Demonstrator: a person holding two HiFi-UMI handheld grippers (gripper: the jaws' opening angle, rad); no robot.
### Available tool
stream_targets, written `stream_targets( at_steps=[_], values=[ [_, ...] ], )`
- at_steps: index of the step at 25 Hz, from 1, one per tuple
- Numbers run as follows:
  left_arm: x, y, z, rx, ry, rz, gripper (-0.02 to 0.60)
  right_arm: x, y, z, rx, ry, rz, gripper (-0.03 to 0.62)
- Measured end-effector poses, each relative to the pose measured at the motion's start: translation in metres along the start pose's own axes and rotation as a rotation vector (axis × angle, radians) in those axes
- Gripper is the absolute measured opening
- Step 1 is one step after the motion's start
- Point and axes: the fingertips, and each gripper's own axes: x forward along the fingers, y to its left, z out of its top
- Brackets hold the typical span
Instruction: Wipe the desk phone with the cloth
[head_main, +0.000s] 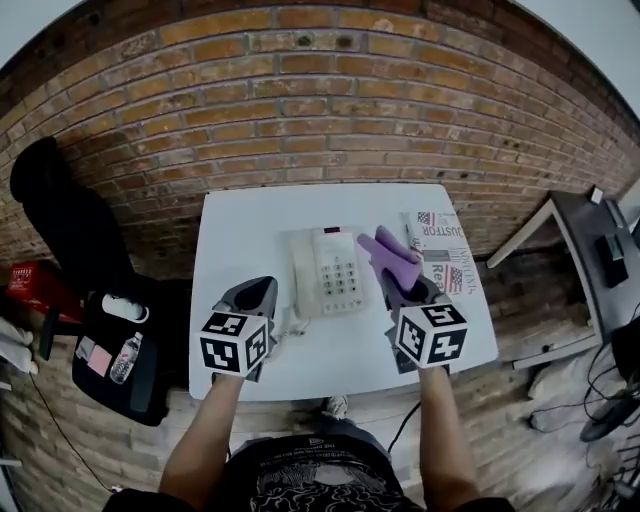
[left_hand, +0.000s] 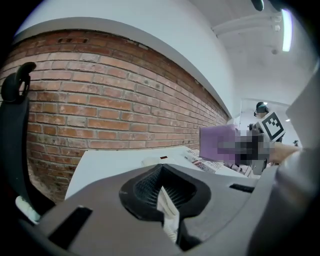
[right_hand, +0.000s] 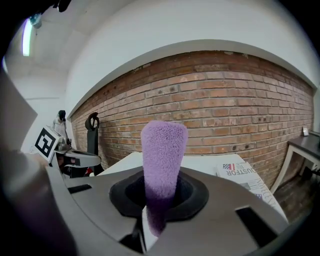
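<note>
The cream desk phone (head_main: 325, 270) lies in the middle of the white table (head_main: 240, 220), handset on its left side and keypad to the right. My right gripper (head_main: 405, 292) hovers just right of the phone, shut on a purple cloth (head_main: 390, 258) that sticks up and forward out of the jaws. In the right gripper view the cloth (right_hand: 162, 155) rises upright from the right gripper (right_hand: 155, 210). My left gripper (head_main: 258, 298) sits at the phone's near-left corner, shut and holding nothing. The left gripper view shows the left gripper (left_hand: 167, 200), with the phone (left_hand: 160, 160) and cloth (left_hand: 216, 142) beyond it.
A folded newspaper (head_main: 440, 250) lies on the table's right side, behind the cloth. A brick wall (head_main: 320, 110) backs the table. A black chair (head_main: 60, 215) and a black bag (head_main: 120, 355) stand on the floor at left. A grey desk (head_main: 600, 250) is at right.
</note>
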Motion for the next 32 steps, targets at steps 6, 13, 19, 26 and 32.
stream_targets(
  at_steps=[6,13,19,26,32],
  values=[
    [0.023,0.015,-0.001,-0.05,0.003,0.097,0.005,0.044,-0.043,0.0,-0.009,0.038,0.063,0.044],
    [0.048,0.015,-0.003,-0.057,0.018,0.158,0.005,0.096,-0.071,-0.015,0.018,0.092,0.143,0.044],
    [0.056,0.015,-0.008,-0.088,0.018,0.203,0.005,0.135,-0.081,-0.03,0.089,0.128,0.186,0.044],
    [0.047,0.026,-0.01,-0.122,0.009,0.265,0.005,0.173,-0.077,-0.041,0.159,0.165,0.232,0.044],
    [0.033,0.033,-0.016,-0.133,0.016,0.306,0.005,0.187,-0.069,-0.048,0.163,0.189,0.262,0.044]
  ],
)
